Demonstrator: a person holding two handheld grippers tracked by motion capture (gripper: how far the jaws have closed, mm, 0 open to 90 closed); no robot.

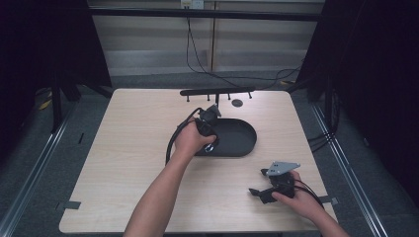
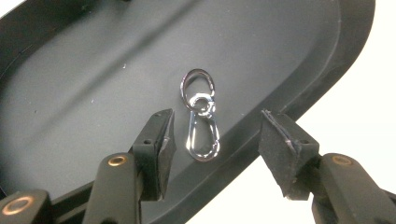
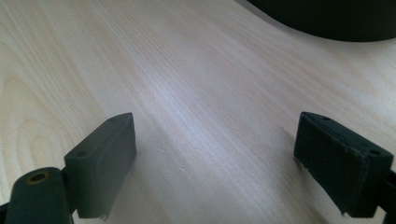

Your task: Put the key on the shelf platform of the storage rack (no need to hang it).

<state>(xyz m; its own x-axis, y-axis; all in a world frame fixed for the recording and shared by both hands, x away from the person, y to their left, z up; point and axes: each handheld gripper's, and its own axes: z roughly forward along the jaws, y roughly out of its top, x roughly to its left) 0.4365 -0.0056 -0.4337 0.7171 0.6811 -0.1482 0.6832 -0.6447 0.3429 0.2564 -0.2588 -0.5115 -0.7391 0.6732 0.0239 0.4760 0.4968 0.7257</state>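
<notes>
**Inspector A:** In the high view, the left tool hung over the near end of the black oval tray at mid-bench, and the right tool rested low over the bench near the front right corner, well apart from the tray. What did the tray hold?

**Inspector B:** From that height I could not tell; the hand covered that end.

**Inspector A:** In the left gripper view?

**Inspector B:** One item: a small silver clip, a snap hook joined to an oval ring by a swivel, lying flat on the tray floor close to the near wall. The left tool stood part open, its pads either side of the clip and clear of it, nothing gripped. The rest of the floor in frame was bare.

**Inspector A:** Handling?

**Inspector B:** In my judgement: light, rigid metal, polished and so slippery, and jointed, so one half would swing. The long flat sides of the hook body looked the best hold.

**Inspector A:** The right gripper view?

**Inspector B:** The right tool was wide open over bare wood, holding nothing, with the tray's rim at the top edge.
</notes>
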